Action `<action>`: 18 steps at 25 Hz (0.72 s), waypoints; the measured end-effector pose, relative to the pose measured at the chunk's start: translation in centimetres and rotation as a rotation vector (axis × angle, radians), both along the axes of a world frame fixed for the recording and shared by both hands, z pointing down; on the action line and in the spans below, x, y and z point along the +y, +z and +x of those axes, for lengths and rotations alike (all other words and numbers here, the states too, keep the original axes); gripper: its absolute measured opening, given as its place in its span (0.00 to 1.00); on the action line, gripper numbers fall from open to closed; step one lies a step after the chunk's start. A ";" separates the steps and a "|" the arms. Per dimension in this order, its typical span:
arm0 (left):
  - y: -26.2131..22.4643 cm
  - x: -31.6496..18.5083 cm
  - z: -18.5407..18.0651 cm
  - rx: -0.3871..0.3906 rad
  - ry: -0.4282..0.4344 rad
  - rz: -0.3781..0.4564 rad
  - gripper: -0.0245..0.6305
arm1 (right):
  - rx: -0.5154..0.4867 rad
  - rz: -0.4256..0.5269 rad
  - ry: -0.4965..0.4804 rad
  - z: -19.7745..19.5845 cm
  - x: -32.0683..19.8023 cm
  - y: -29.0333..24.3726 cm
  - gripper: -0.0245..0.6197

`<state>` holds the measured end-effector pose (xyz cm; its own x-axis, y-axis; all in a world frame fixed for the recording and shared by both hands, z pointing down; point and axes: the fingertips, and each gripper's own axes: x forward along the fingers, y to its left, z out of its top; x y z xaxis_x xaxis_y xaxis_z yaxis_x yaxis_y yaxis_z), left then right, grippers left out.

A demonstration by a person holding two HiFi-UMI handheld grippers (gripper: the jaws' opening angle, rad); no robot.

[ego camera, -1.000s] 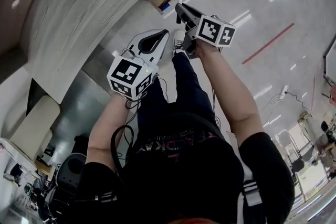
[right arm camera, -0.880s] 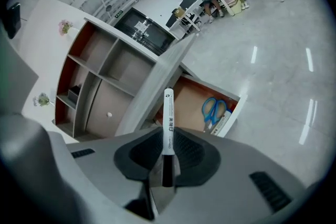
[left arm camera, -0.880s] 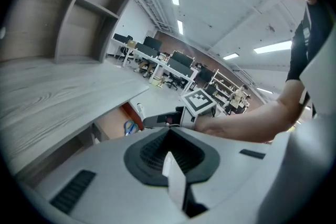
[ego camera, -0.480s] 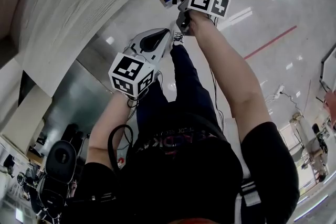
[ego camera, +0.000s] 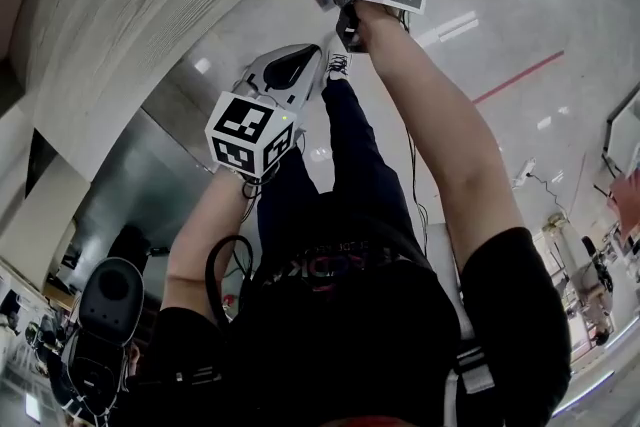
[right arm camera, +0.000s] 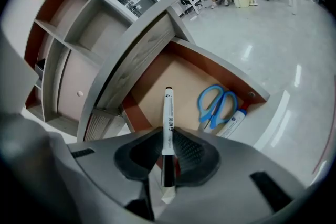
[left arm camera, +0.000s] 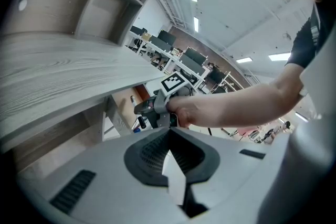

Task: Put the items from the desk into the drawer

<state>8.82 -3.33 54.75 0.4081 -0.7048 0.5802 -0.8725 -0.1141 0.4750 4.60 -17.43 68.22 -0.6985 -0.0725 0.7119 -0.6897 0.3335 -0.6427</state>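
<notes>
1. The right claw clamps a white marker pen with black cap over the open wooden drawer.
2. Already inside, right of its tip: blue-handled scissors (progress!).
3. The left claw is closed and empty; the marker's drop remains.

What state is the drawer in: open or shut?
Open. The drawer's bare wooden bottom shows, with blue scissors and a white tube lying inside it.

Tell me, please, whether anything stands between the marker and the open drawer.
Nothing visible does: the right claw holds the marker over bare floor of the drawer; the scissors lie off to one side.
</notes>
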 end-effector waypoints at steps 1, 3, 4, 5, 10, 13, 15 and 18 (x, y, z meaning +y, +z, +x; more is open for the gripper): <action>-0.1 0.0 0.1 0.003 -0.002 0.000 0.05 | 0.010 0.001 -0.001 0.1 -0.1 0.1 0.16; -0.1 0.2 0.1 0.008 -0.004 -0.001 0.05 | 0.026 0.006 -0.002 0.0 -0.1 0.3 0.16; 0.0 0.5 0.0 0.011 -0.005 -0.001 0.05 | 0.033 0.009 -0.002 -0.1 -0.1 0.4 0.16; 0.1 0.7 -0.1 0.015 -0.007 -0.001 0.05 | 0.041 0.008 -0.002 -0.3 -0.1 0.6 0.16; 0.8 0.8 -1.0 0.036 -0.021 -0.010 0.05 | 0.073 -0.012 -0.013 -1.4 -0.4 1.7 0.16; 0.5 0.5 -0.9 0.039 -0.020 -0.006 0.05 | 0.073 -0.018 -0.011 -1.4 -0.9 1.7 0.16; 0.6 0.5 -0.8 0.040 -0.017 -0.003 0.05 | 0.073 -0.019 -0.009 -1.3 -0.8 1.9 0.18; 1.0 0.6 -1.0 0.036 -0.018 -0.002 0.05 | 0.061 -0.020 -0.013 -1.8 -0.7 2.1 0.24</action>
<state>7.84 -2.72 55.78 0.4161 -0.7108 0.5672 -0.8568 -0.0975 0.5064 2.84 -18.13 70.36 -0.6544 -0.0492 0.7546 -0.7237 0.3301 -0.6060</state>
